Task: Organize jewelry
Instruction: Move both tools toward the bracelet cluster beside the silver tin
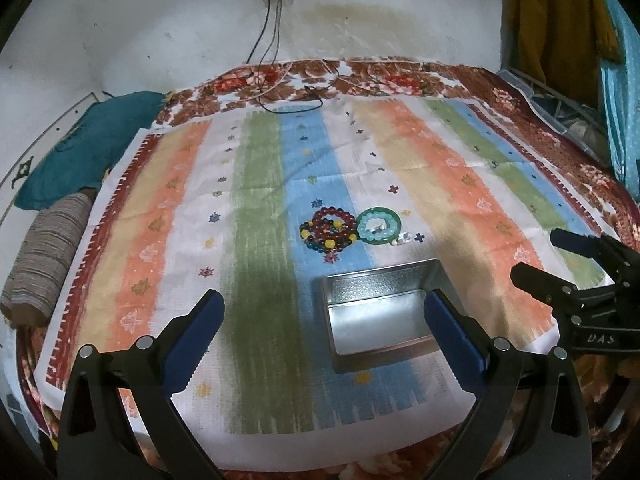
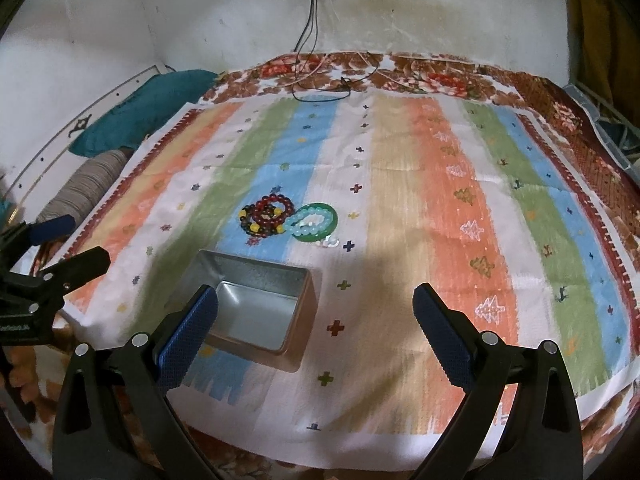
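A pile of dark red and yellow bead bracelets (image 1: 329,229) (image 2: 267,215) lies on the striped cloth. A green bangle with pale blue beads inside it (image 1: 378,227) (image 2: 316,222) sits just to its right. A small white piece (image 1: 404,239) (image 2: 328,242) lies by the bangle. An empty metal tin (image 1: 380,312) (image 2: 256,312) stands nearer to me. My left gripper (image 1: 324,304) hangs open above the cloth, its right finger over the tin's edge. My right gripper (image 2: 316,300) is open too, its left finger over the tin. Neither holds anything.
The striped cloth (image 1: 256,208) (image 2: 400,184) covers a floral bedspread (image 1: 384,76). Black and white cables (image 1: 280,96) (image 2: 328,80) trail from a wall socket at the far edge. A teal pillow (image 1: 76,152) and a striped roll (image 1: 44,264) lie at the left. Hanging clothes (image 1: 560,20) are at the right.
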Demonstrator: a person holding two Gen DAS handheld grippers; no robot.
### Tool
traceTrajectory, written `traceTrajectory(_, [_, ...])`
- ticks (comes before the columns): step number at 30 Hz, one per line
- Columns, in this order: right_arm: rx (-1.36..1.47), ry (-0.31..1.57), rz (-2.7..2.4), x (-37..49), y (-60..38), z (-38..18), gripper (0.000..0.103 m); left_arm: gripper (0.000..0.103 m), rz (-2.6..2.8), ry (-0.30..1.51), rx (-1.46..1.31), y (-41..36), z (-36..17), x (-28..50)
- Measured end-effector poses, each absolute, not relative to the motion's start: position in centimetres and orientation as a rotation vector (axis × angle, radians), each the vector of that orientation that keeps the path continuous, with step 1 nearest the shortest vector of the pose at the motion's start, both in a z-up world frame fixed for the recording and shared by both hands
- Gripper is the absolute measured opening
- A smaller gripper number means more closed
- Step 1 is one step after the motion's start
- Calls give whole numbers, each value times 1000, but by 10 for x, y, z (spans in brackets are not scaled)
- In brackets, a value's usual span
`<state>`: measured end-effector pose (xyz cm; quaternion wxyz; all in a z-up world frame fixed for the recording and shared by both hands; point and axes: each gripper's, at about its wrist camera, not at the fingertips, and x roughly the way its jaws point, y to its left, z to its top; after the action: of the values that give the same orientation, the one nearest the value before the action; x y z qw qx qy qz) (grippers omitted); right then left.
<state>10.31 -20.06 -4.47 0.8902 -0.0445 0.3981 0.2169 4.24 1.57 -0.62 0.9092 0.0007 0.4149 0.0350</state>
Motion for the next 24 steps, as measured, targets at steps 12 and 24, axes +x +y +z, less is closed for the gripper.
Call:
traceTrajectory(12, [-102, 854, 452, 139, -188, -40, 99, 97, 103, 898, -33, 27, -6, 81])
traceTrajectory(24, [-86, 899, 437, 164, -183, -43, 99, 97, 119, 935, -77, 34, -9, 116])
